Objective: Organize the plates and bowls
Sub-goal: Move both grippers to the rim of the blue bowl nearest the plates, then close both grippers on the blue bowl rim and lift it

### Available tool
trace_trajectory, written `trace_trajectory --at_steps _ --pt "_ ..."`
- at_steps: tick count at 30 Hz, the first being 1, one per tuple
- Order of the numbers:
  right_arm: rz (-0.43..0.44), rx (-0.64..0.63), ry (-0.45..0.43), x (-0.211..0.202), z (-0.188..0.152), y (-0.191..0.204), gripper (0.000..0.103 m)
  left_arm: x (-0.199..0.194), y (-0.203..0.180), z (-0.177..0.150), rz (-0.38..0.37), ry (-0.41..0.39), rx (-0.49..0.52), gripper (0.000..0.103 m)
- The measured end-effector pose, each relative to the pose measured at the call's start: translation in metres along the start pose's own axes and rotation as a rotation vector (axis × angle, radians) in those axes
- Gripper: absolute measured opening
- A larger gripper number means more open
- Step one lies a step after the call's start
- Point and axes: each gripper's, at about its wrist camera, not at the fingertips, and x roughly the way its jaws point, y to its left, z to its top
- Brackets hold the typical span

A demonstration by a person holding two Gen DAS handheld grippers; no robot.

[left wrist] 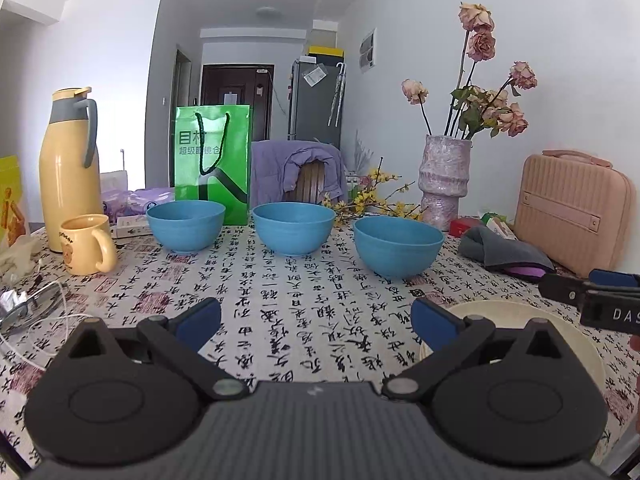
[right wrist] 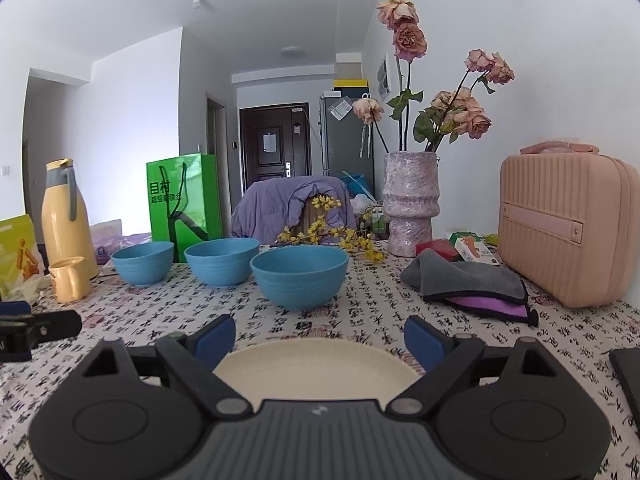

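the left gripper (left wrist: 316, 322) stood released, jaws wide over bare tablecloth (left wrist: 280, 288) at lower centre of its view. the right gripper (right wrist: 318, 336) was likewise released, grasping nothing; the cream plate (right wrist: 316, 368) lay on the cloth between its fingers, pads apart from the rim. three blue bowls (left wrist: 293, 232) sat in a row across mid-frame, separate. vase (right wrist: 410, 204) and pink case (right wrist: 568, 232) stood at right.

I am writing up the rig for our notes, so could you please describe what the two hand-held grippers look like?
The left hand-held gripper and the right hand-held gripper look alike: a ribbed dark grey body, two round black discs, black linkage arms with silver pivot pins, and blue pads on the fingers. White letters "DAS" show on the right one's side in the left wrist view. No cables or sleeves are visible.
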Motion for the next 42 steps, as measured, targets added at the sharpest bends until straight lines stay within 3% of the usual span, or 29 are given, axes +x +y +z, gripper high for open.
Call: trace_trajectory --at_steps 8,19,28,32,38,42 --pt "-0.002 0.035 0.017 0.03 0.03 -0.025 0.091 0.033 -0.006 0.018 -0.009 0.002 0.004 0.103" --pt "0.059 0.081 0.101 0.078 0.065 -0.069 0.091 0.089 -0.017 0.045 -0.021 0.046 -0.008 0.103" --pt "0.145 0.149 0.251 0.15 0.099 -0.103 0.09 0.16 -0.026 0.073 -0.071 0.145 -0.033 0.102" --pt "0.203 0.201 0.317 0.191 0.111 -0.109 0.088 0.195 -0.035 0.083 -0.095 0.165 -0.029 0.095" --pt "0.22 0.212 0.43 0.258 0.114 -0.098 0.081 0.253 -0.039 0.091 -0.144 0.245 -0.089 0.078" --pt "0.236 0.206 0.507 0.296 0.108 -0.089 0.072 0.285 -0.04 0.088 -0.142 0.303 -0.108 0.068"
